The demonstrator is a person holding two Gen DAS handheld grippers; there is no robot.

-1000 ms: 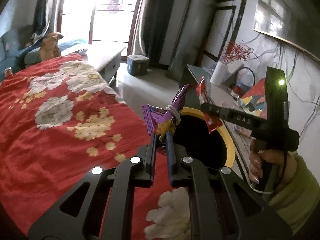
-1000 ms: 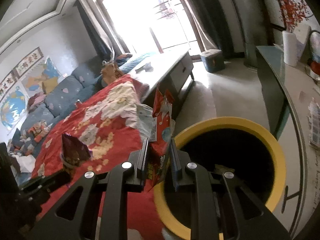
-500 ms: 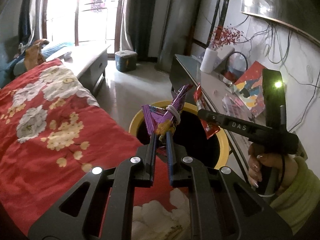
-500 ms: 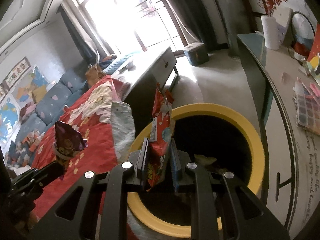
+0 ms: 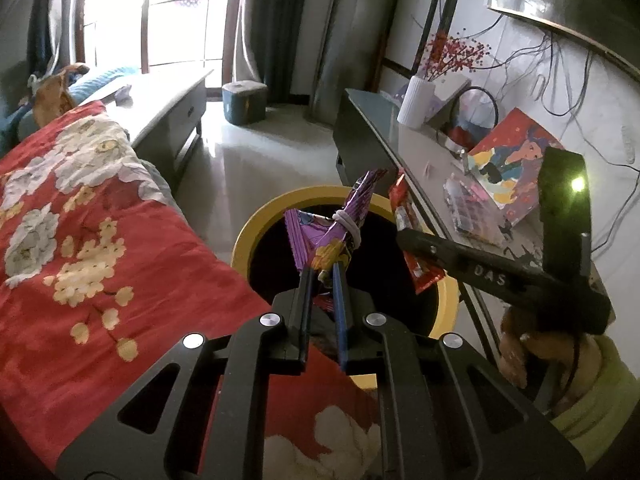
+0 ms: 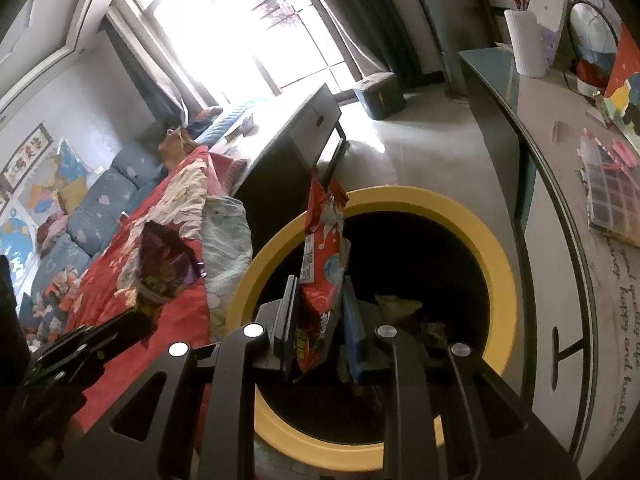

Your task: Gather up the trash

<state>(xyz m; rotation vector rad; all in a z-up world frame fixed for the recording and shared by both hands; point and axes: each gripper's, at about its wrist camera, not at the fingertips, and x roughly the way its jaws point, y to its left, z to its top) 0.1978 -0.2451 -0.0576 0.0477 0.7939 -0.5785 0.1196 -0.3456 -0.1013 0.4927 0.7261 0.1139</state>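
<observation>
You hold the crumpled purple foil wrapper (image 5: pixel 336 236) clamped in your left tool (image 5: pixel 322 276) and the long red snack packet (image 6: pixel 322 276) upright in your right tool (image 6: pixel 320 300), both directly above the yellow-rimmed black bin (image 6: pixel 472 240) at lower centre.

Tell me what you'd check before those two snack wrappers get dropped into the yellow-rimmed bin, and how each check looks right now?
1. Purple wrapper held in the left gripper: ok, jaws shut on it.
2. Red wrapper between the right gripper fingers: ok.
3. Red wrapper over the yellow-rimmed bin opening: ok.
4. Purple wrapper over the opening: ok in the left view, though near the rim beside the red floral blanket.
5. Room in the bin: ok; some trash lies at the bottom, plenty of dark space above.
6. Grippers clear of each other: cannot tell; they look close together.
</observation>
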